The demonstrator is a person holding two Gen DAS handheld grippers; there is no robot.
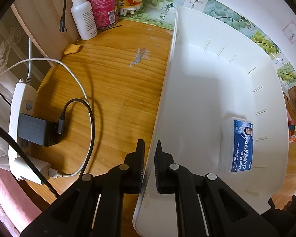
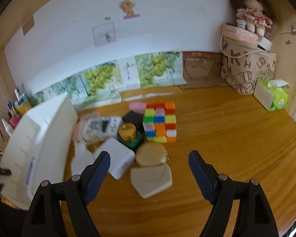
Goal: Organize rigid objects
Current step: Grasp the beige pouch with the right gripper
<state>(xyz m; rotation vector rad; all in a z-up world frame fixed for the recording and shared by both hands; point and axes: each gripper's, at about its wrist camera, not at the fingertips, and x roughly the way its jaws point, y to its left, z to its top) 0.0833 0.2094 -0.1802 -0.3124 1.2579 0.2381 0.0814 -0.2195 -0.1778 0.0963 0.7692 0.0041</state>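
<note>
My left gripper (image 1: pixel 149 154) is shut on the near-left rim of a white plastic bin (image 1: pixel 197 75), one finger outside and one inside the wall. A blue-labelled dental floss box (image 1: pixel 239 145) lies inside the bin at its right. In the right wrist view the bin (image 2: pixel 39 134) stands at the left. My right gripper (image 2: pixel 149 165) is open and empty above a pile: a colourful cube (image 2: pixel 160 122), a beige hexagonal box (image 2: pixel 151 180), a round gold-lidded jar (image 2: pixel 151 155), a white box (image 2: pixel 116 158), a green jar with gold lid (image 2: pixel 128 135), a white gadget (image 2: pixel 102 127).
Left of the bin lie a power strip (image 1: pixel 19 122) with a black charger (image 1: pixel 36 129) and cables, a white spray bottle (image 1: pixel 83 13), a pink can (image 1: pixel 103 9). At the right back stand a patterned bag (image 2: pixel 246 67) with a doll (image 2: pixel 250 15) and a tissue box (image 2: pixel 272 94).
</note>
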